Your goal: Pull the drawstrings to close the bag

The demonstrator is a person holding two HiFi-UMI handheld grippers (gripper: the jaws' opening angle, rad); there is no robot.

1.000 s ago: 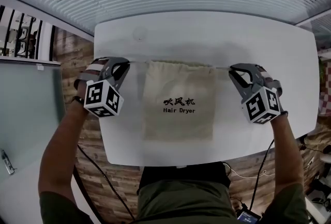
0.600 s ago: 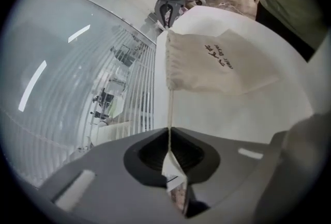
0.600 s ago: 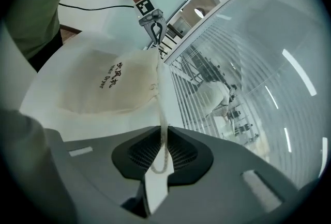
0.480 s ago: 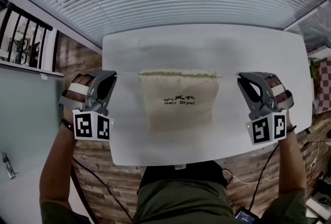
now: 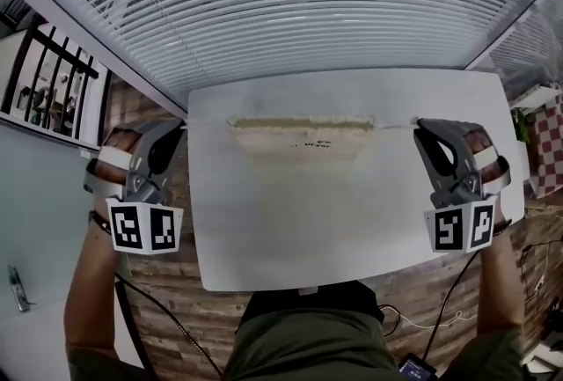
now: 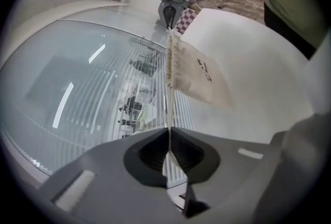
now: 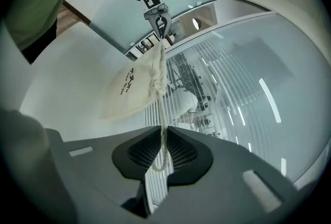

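A cream drawstring bag (image 5: 301, 131) printed "Hair Dryer" hangs in the air over the white table (image 5: 352, 221), strung between my two grippers. In the head view I see it almost edge-on from above. My left gripper (image 5: 179, 124) is shut on the left drawstring (image 6: 169, 109), which runs taut up to the bag (image 6: 199, 70). My right gripper (image 5: 418, 124) is shut on the right drawstring (image 7: 163, 124), a small loop of it showing between the pads, with the bag (image 7: 132, 88) beyond. Each gripper view shows the opposite gripper behind the bag.
Window blinds (image 5: 308, 10) fill the far side beyond the table. A glass partition (image 5: 35, 221) stands at the left. Wooden floor (image 5: 180, 291) and cables (image 5: 440, 309) lie around the table's near edge, where the person stands.
Both grippers have risen and spread slightly apart. The bag, flat on the table a second ago, has been lifted off it and now hangs by its taut drawstrings.
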